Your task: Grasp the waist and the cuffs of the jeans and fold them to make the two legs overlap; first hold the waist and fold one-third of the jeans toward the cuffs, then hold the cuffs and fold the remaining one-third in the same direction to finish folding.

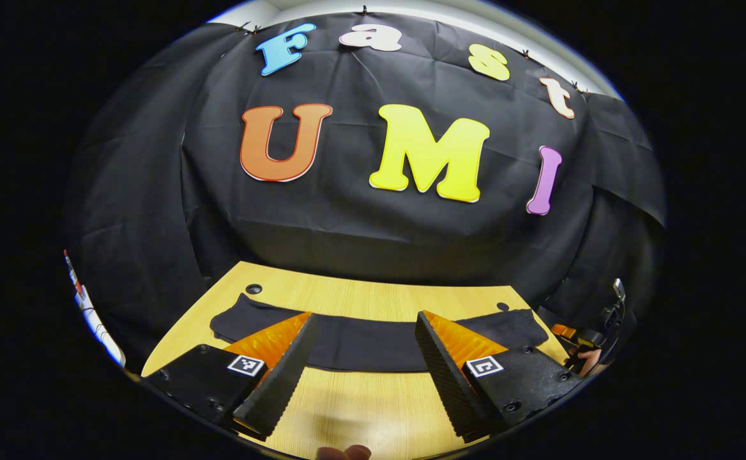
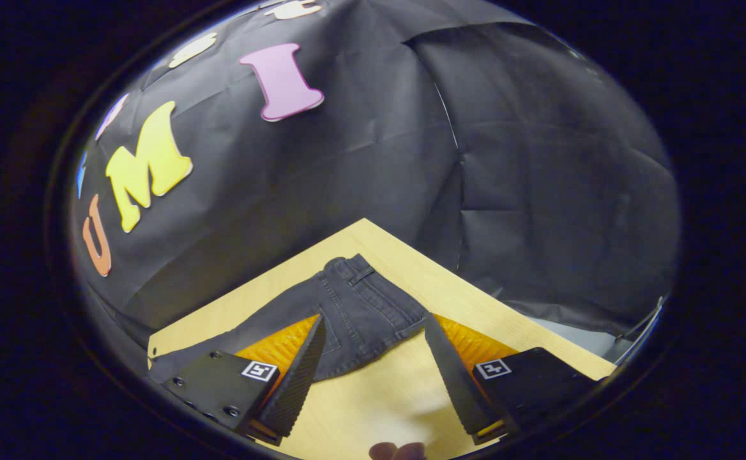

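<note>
Dark jeans [image 1: 373, 342] lie flat across the wooden table [image 1: 360, 297], stretching left to right in the left gripper view. My left gripper [image 1: 363, 377] hovers open above the table's near side, with the jeans' middle just beyond its fingertips. In the right gripper view the jeans' waist [image 2: 363, 281] with belt loops and a back pocket points toward the table's far corner, and the legs trail off to the left. My right gripper [image 2: 373, 377] is open, its fingers straddling the seat of the jeans [image 2: 366, 332] from above. The other gripper [image 1: 593, 348] and a hand show at the far right of the left gripper view.
The table's far edge [image 2: 475, 281] meets the black cloth wall. Two small round holes [image 1: 253, 289] sit in the tabletop near its back edge. Bare wood [image 1: 360, 402] lies between the jeans and the near edge. A fingertip [image 2: 398, 450] shows at the bottom.
</note>
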`<state>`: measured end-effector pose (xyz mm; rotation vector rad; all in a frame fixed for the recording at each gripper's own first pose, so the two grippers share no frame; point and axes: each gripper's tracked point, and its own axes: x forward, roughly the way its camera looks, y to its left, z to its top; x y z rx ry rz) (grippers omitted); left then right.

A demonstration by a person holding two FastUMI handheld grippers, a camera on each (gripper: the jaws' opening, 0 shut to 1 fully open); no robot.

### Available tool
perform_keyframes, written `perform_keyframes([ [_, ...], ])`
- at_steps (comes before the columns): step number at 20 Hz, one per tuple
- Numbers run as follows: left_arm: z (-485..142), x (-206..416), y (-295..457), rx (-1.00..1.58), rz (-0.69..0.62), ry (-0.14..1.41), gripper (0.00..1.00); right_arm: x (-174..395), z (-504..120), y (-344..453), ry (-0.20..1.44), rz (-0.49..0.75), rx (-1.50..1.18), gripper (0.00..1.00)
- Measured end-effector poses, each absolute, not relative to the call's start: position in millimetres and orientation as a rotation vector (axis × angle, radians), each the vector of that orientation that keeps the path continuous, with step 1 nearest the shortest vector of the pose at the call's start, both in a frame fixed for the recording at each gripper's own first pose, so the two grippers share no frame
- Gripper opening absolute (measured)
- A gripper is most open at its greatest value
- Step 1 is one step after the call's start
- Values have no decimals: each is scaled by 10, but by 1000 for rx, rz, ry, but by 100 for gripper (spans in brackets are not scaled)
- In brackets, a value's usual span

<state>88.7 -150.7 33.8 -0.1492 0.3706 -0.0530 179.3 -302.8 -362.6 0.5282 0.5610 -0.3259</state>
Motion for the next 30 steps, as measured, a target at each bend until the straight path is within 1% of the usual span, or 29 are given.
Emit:
perform_keyframes([
  [2, 263, 896, -1522, -146, -44, 397, 99, 1978, -3862, -3131, 600, -353, 530, 96],
  [3, 245, 902, -1526, -153, -39, 406, 99, 2026, -3944, -3144, 607, -355, 535, 93],
  [4, 240, 905, -1530, -160, -36, 412, 99, 2088, -4000, -3182, 608, -365, 537, 93],
  [5, 214, 924, -1537, -163, -32, 418, 99, 2139, -4056, -3218, 612, -369, 542, 100],
  [6, 167, 930, -1520, -164, -25, 429, 99, 2180, -4134, -3258, 621, -380, 547, 96],
  [7, 126, 928, -1499, -170, -19, 440, 99, 2202, -4193, -3244, 630, -381, 564, 100],
  [8, 96, 935, -1491, -180, -13, 450, 99, 2225, -4219, -3210, 637, -378, 575, 93],
  [9, 74, 934, -1488, -188, -5, 459, 99, 2252, -4264, -3200, 641, -367, 574, 96],
  [10, 63, 943, -1472, -193, -1, 463, 99, 2286, -4321, -3169, 652, -355, 557, 93],
  [11, 58, 958, -1464, -194, 3, 466, 99, 2291, -4380, -3146, 667, -354, 532, 93],
  [13, 50, 968, -1425, -196, 9, 468, 99, 2295, -4392, -3088, 660, -354, 472, 100],
  [14, 36, 971, -1410, -202, 10, 468, 99, 2299, -4390, -3069, 647, -340, 451, 93],
  [15, 23, 973, -1382, -209, 13, 470, 99, 2325, -4394, -3012, 653, -321, 463, 83],
  [16, 28, 969, -1358, -217, 18, 469, 99, 2348, -4384, -3030, 647, -333, 464, 74],
  [17, 27, 967, -1326, -226, 22, 469, 99, 2360, -4400, -2994, 652, -319, 478, 64],
  [19, 7, 940, -1257, -242, 30, 466, 99, 2369, -4337, -2977, 658, -322, 488, 47],
  [21, -25, 902, -1174, -254, 43, 470, 99, 2357, -4290, -2968, 680, -334, 490, 24],
  [22, -33, 884, -1121, -261, 51, 466, 99, 2341, -4224, -2974, 694, -334, 498, 16],
  [23, -30, 857, -1074, -268, 59, 460, 99, 2339, -4157, -2961, 695, -335, 511, 16],
  [24, -47, 827, -1029, -272, 64, 460, 99, 2341, -4039, -2950, 686, -332, 518, 11],
  [26, -78, 756, -922, -269, 78, 455, 99, 2323, -3750, -2909, 659, -305, 494, 11],
  [27, -69, 731, -875, -275, 83, 443, 99, 2269, -3627, -2827, 650, -289, 464, 15],
  [30, -60, 663, -776, -315, 88, 399, 99, 2274, -3094, -2517, 614, -234, 386, 15],
])
